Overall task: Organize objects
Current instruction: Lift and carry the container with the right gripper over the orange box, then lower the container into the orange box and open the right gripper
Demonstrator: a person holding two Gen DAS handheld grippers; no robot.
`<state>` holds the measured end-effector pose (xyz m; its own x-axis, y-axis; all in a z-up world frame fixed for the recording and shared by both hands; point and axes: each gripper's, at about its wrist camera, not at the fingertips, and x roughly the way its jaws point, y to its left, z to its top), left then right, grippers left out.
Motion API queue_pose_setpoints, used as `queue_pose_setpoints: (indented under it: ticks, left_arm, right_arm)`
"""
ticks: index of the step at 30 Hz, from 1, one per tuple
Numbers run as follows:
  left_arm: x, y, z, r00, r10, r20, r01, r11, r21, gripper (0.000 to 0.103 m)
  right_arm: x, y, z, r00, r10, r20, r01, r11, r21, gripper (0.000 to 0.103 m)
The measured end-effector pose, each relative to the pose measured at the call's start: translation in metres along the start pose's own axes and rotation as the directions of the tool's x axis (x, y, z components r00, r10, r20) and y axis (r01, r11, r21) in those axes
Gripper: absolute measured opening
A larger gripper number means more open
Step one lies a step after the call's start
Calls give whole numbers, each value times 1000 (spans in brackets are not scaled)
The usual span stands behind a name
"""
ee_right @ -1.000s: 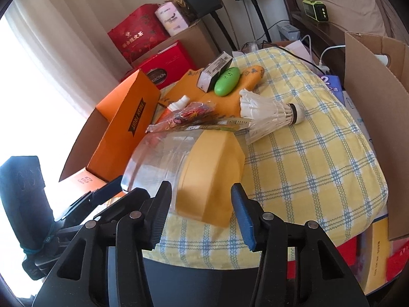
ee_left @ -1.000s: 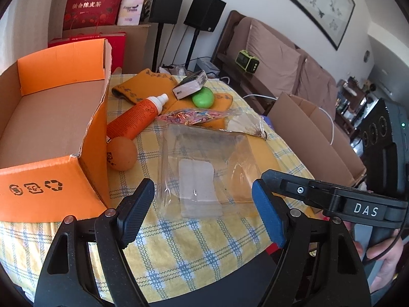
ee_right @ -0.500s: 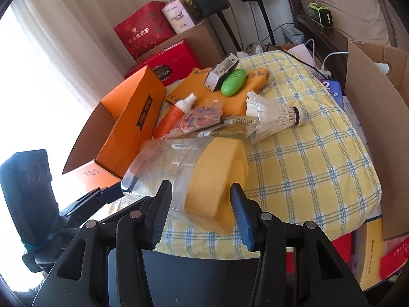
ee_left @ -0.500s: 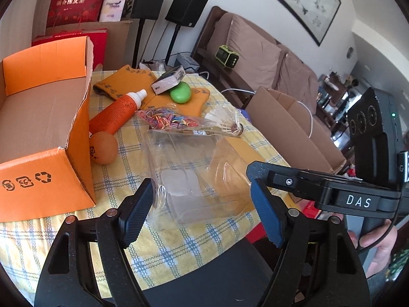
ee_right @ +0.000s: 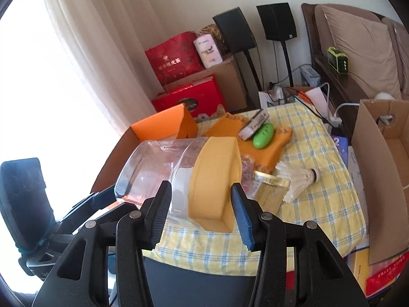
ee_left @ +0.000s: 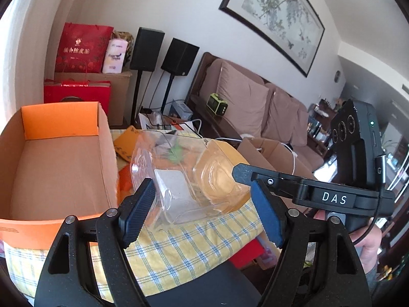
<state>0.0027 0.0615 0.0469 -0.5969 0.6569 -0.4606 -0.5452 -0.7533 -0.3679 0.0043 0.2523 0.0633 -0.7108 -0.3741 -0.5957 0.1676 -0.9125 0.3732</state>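
Note:
A clear plastic jar (ee_left: 176, 176) with a yellow lid (ee_right: 217, 181) is held on its side, lifted above the checked tablecloth (ee_left: 179, 243). My left gripper (ee_left: 202, 212) is closed on the jar's clear body; my right gripper (ee_right: 200, 211) grips the yellow lid end. The jar also shows in the right wrist view (ee_right: 158, 168). The open orange cardboard box (ee_left: 56, 163) stands just left of the jar, empty inside. The right gripper's body (ee_left: 352, 168) shows at the right of the left wrist view.
On the table behind: a shuttlecock (ee_right: 299, 176), a green oval case (ee_right: 263, 131), a small white box (ee_right: 254, 124), an orange cloth (ee_right: 258, 148) and a gold packet (ee_right: 271, 194). A brown carton (ee_right: 381, 158) stands right of the table. Speakers and red gift bags stand behind.
Both grippers lifted the jar off the table and tilted it up toward the orange box; the bottle and ball beside the box are now hidden behind it.

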Motion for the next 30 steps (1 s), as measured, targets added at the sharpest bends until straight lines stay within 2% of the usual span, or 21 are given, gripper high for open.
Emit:
queue_pose_setpoints:
  ticks: [7, 11, 14, 19, 21, 26, 30]
  left_arm:
    - [-32, 46, 21, 993, 103, 53, -100, 993, -61, 74]
    - [-40, 74, 22, 985, 170, 35, -165, 981, -104, 73]
    - [-44, 91, 17, 981, 193, 7, -190, 972, -142, 73]
    - [-44, 105, 5, 982, 187, -31, -189, 968, -167, 74]
    - [-41, 108, 1, 983, 177, -40, -182, 969, -168, 74]
    - [-39, 107, -8, 984, 176, -31, -179, 973, -146, 75]
    - [-41, 110, -12, 991, 132, -23, -134, 981, -143, 81]
  right_arm:
    - [39, 47, 31, 996, 84, -23, -85, 993, -76, 49]
    - [72, 70, 34, 989, 125, -78, -133, 987, -94, 49]
    - [92, 80, 31, 982, 143, -127, -155, 983, -96, 49]
    - [101, 85, 22, 973, 154, -172, -174, 979, -110, 50]
    - [100, 86, 19, 972, 156, -175, -177, 977, -115, 53]
    - [105, 83, 14, 967, 167, -193, -191, 975, -110, 57]
    - [106, 76, 11, 957, 212, -196, -229, 971, -68, 58]
